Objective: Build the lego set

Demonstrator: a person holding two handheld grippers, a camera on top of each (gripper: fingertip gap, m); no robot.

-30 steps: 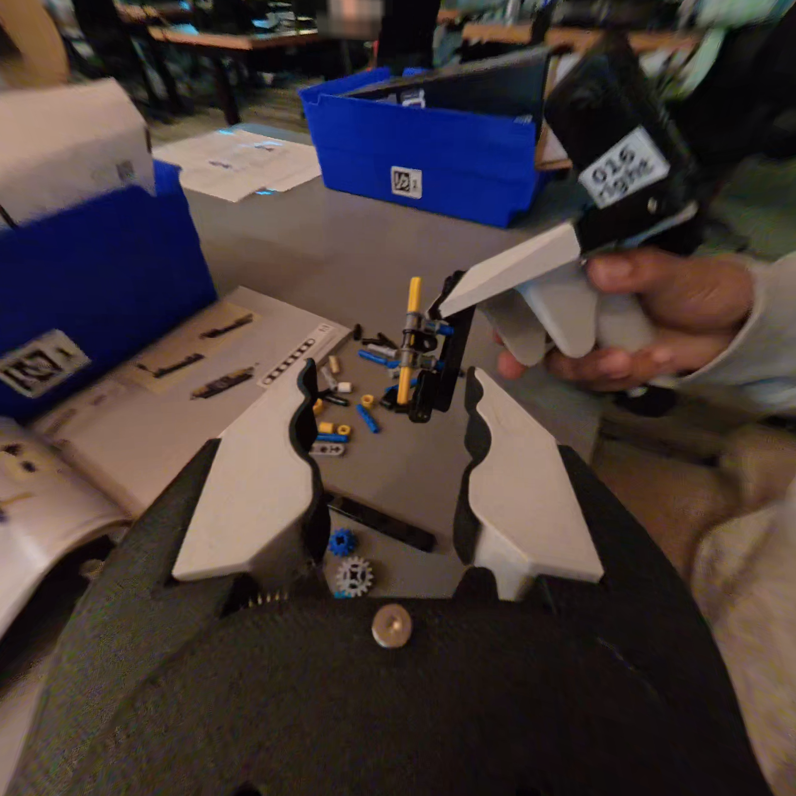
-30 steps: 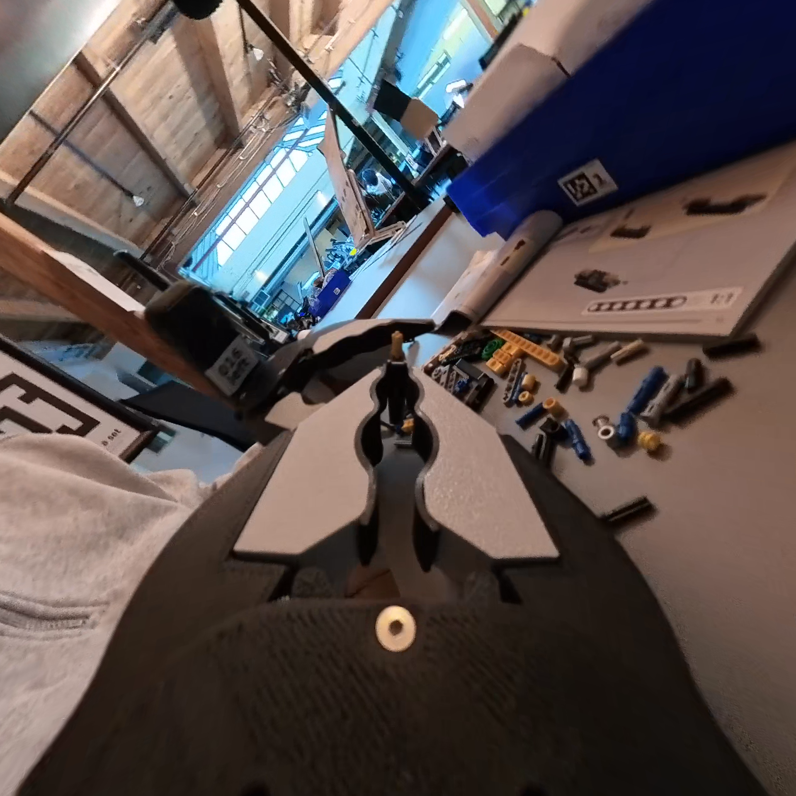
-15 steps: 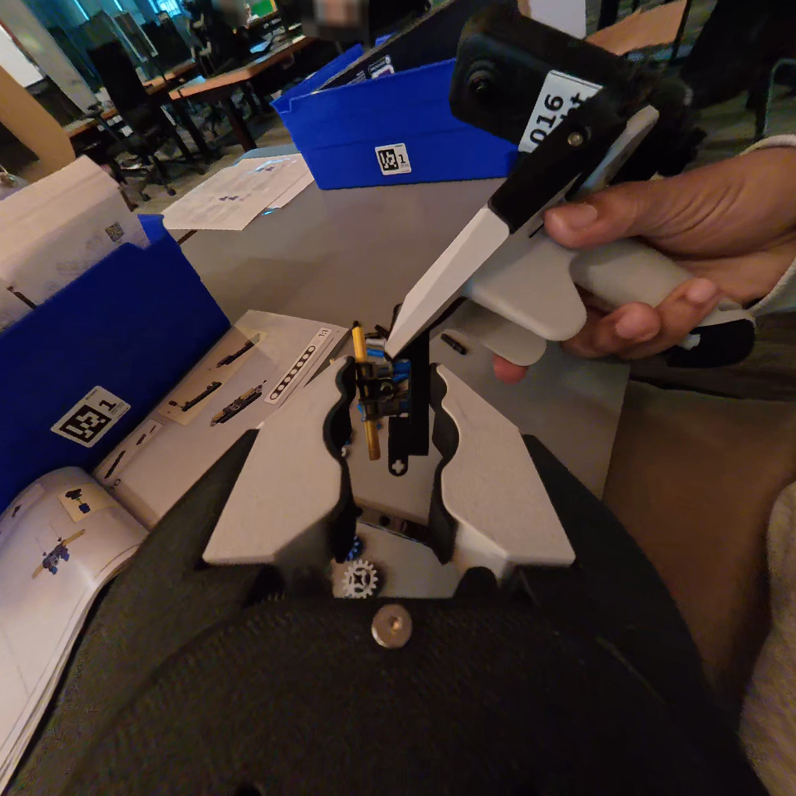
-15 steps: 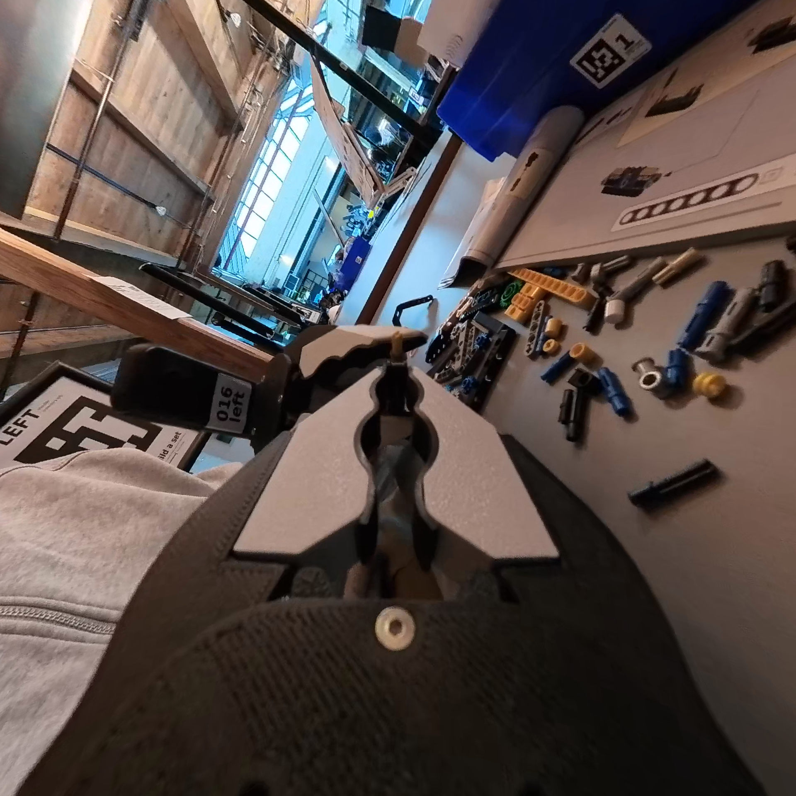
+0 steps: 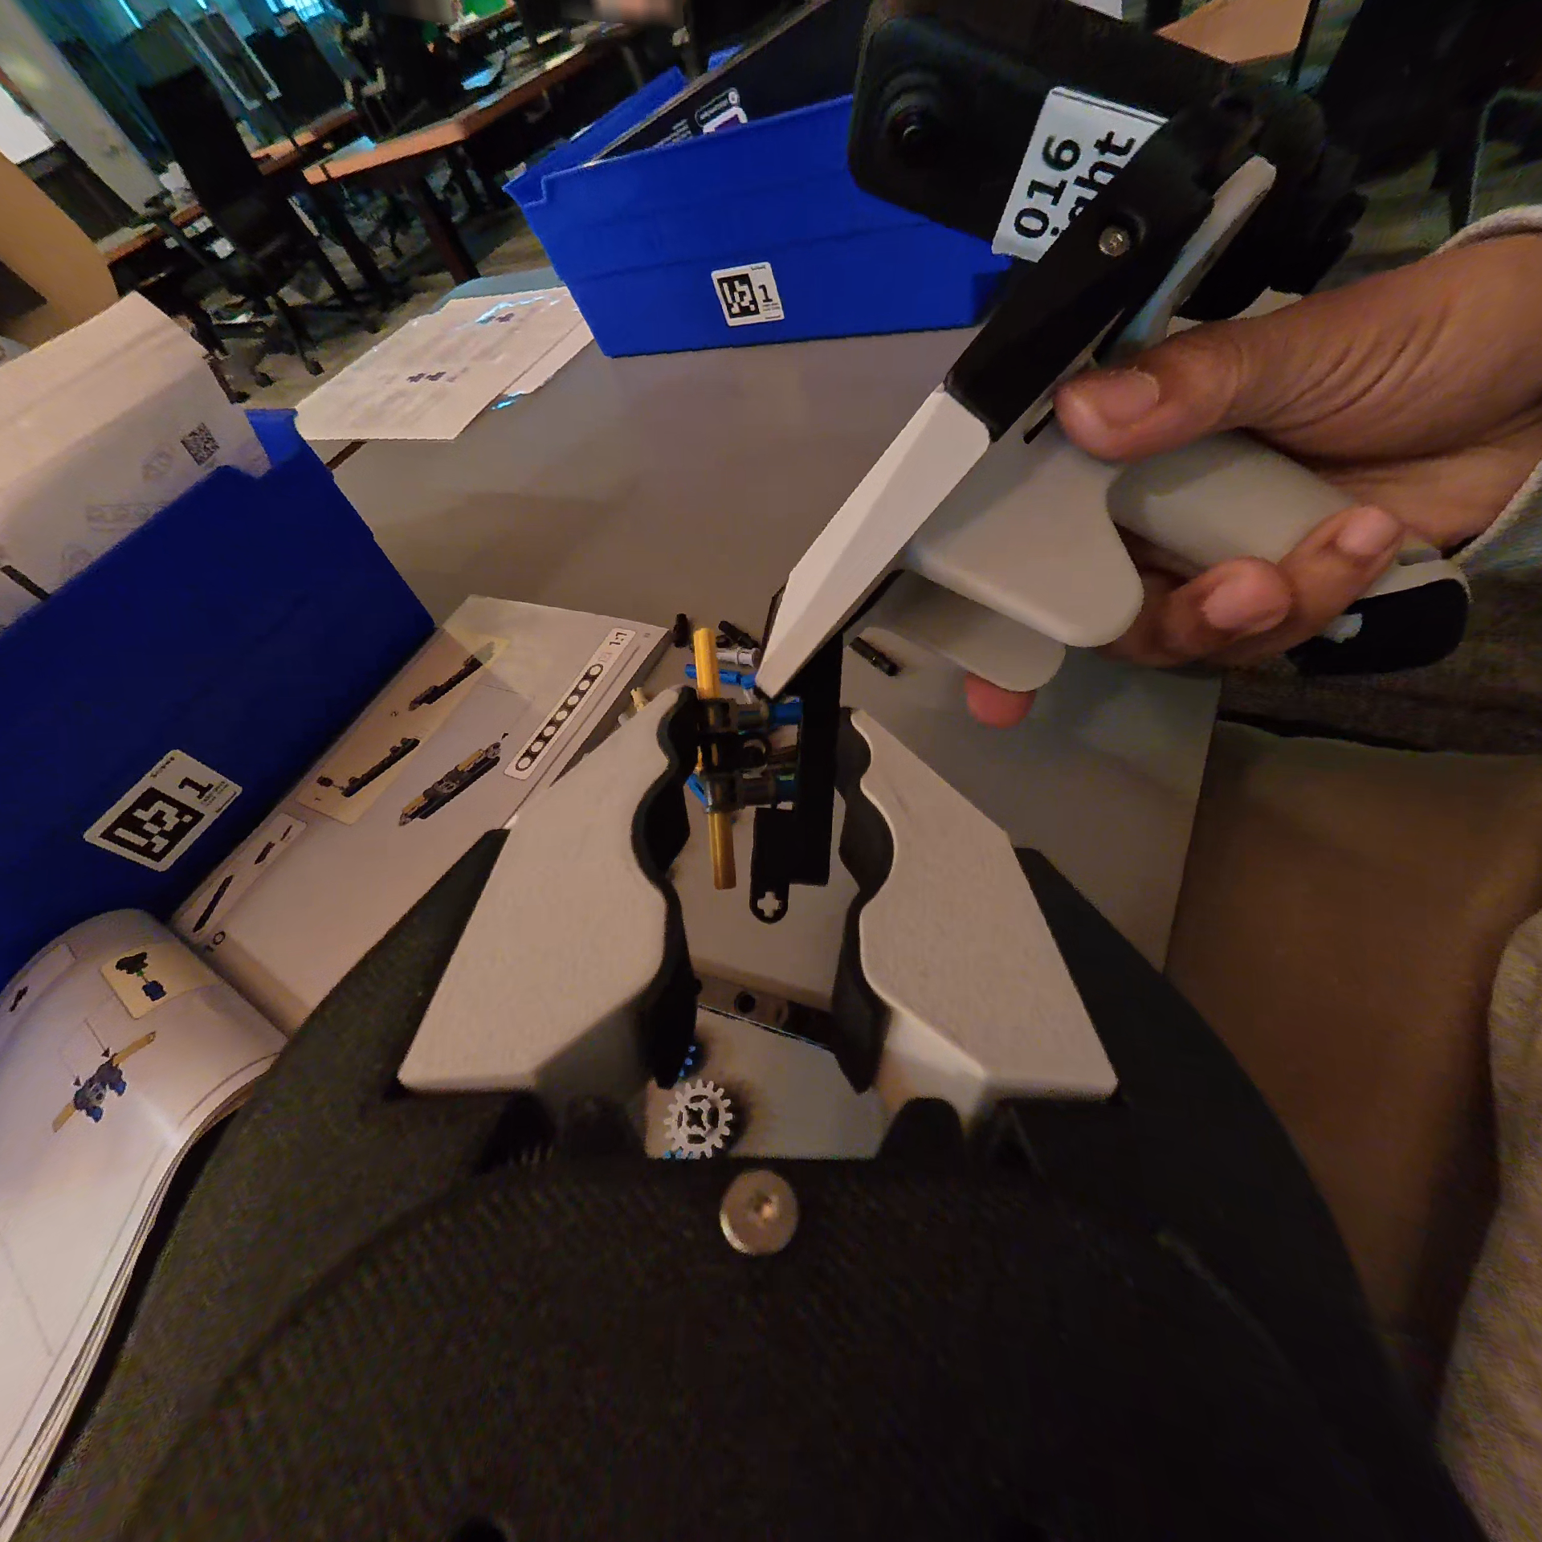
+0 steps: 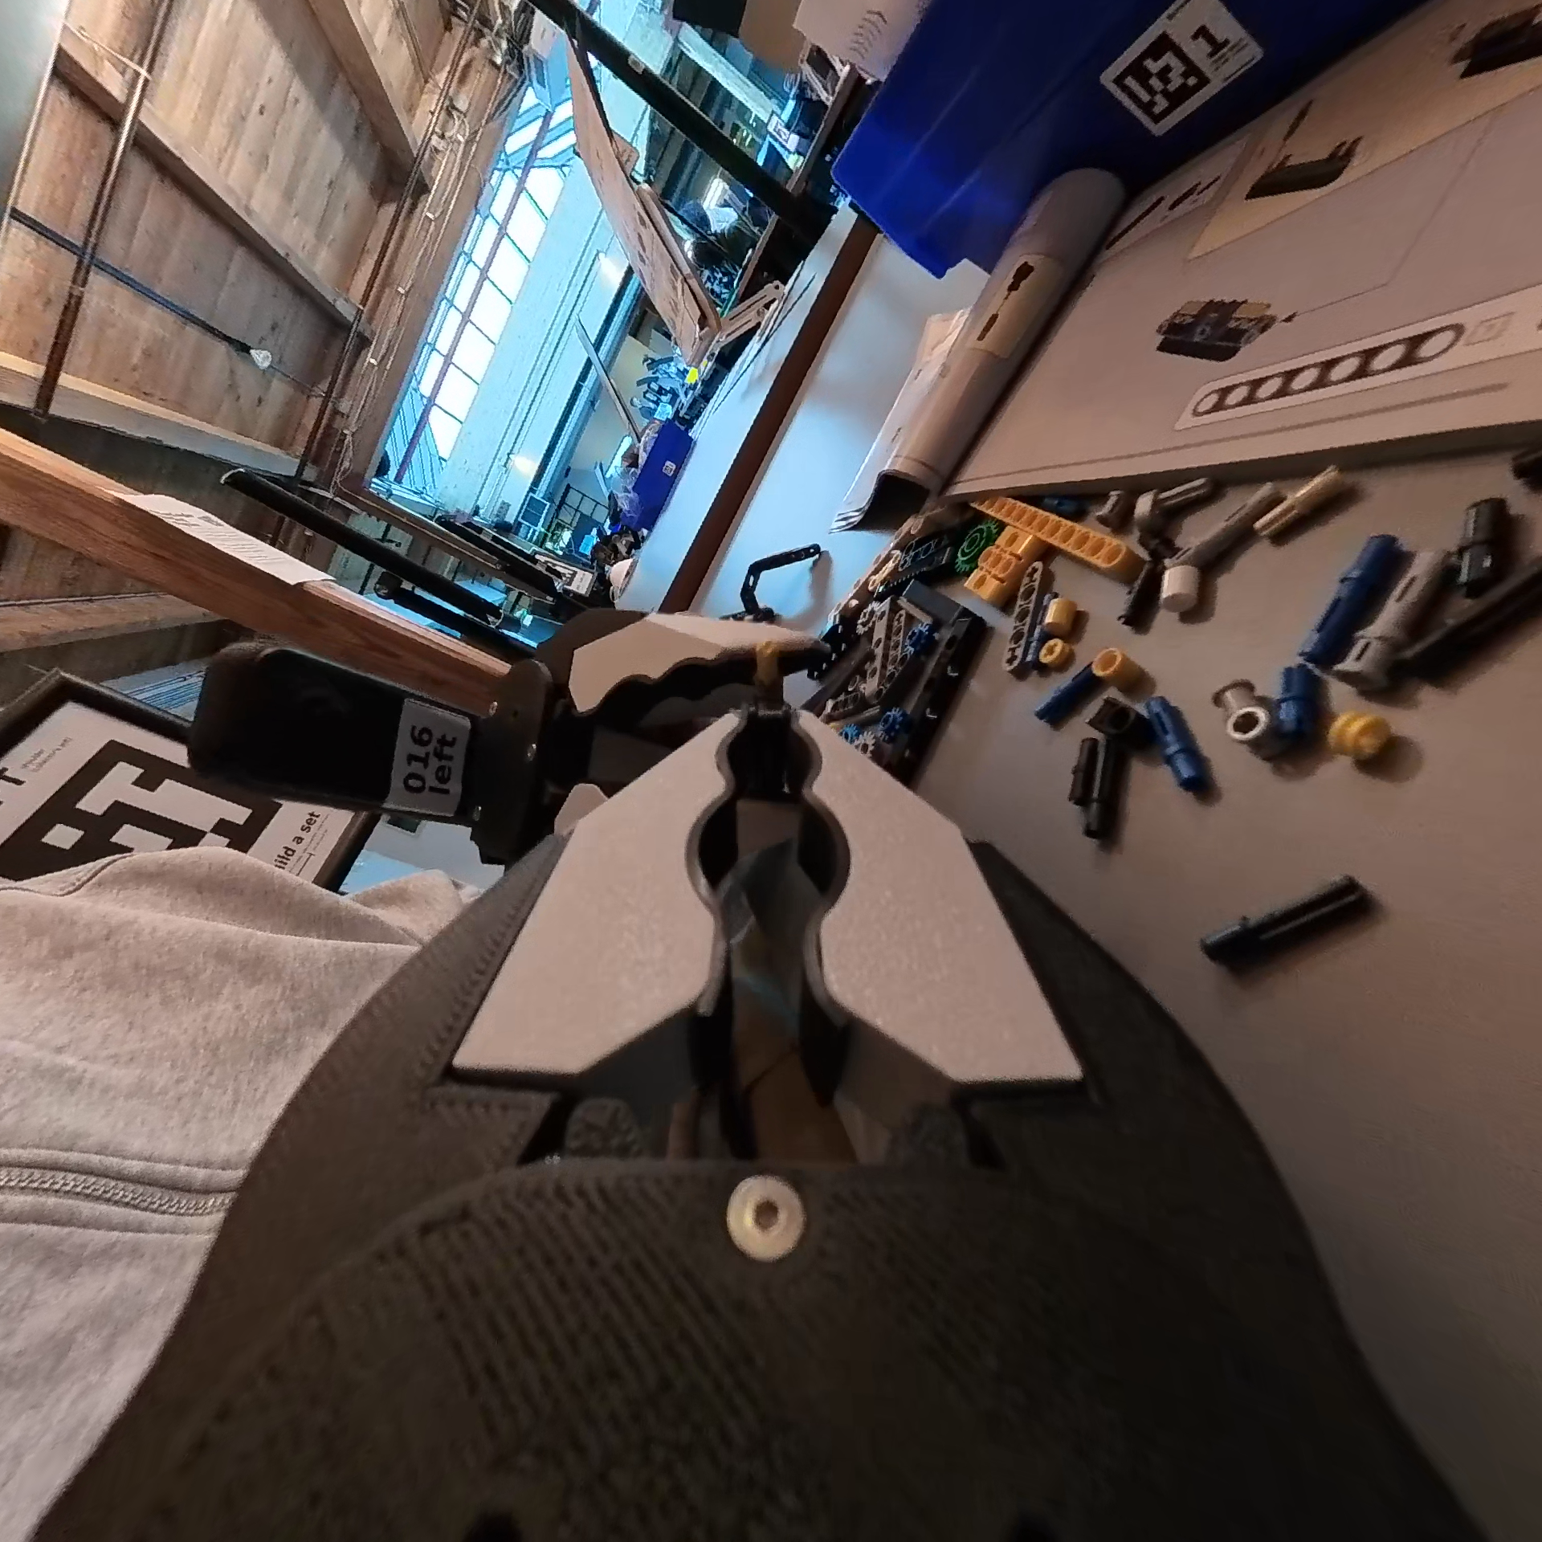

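A small lego assembly [image 5: 734,751] of black and blue connectors on a yellow axle [image 5: 716,826], with a black beam [image 5: 801,834], hangs above the grey table [image 5: 626,501]. My right gripper [image 5: 772,680] comes in from the upper right and is shut on the top of the black beam; in the right wrist view [image 6: 763,730] the dark part sits between its closed tips. My left gripper [image 5: 755,726] has narrowed around the assembly from below, one finger against the connectors, the other by the beam. It also shows in the right wrist view [image 6: 743,667], with the yellow axle tip [image 6: 766,655] beside it.
An open instruction booklet [image 5: 400,793] lies left of the grippers. Blue bins stand at the left [image 5: 209,651] and at the back [image 5: 751,225]. Loose lego parts [image 6: 1168,667] and a black pin [image 6: 1285,918] lie on the table. A grey gear [image 5: 699,1118] lies below my left gripper. Only a small space, under 4 cm, lies between the two pairs of fingers.
My left gripper has moved in on the assembly and narrowed from wide open to close around it. The right gripper kept its hold and brought the assembly nearer. Little differs in the last half second.
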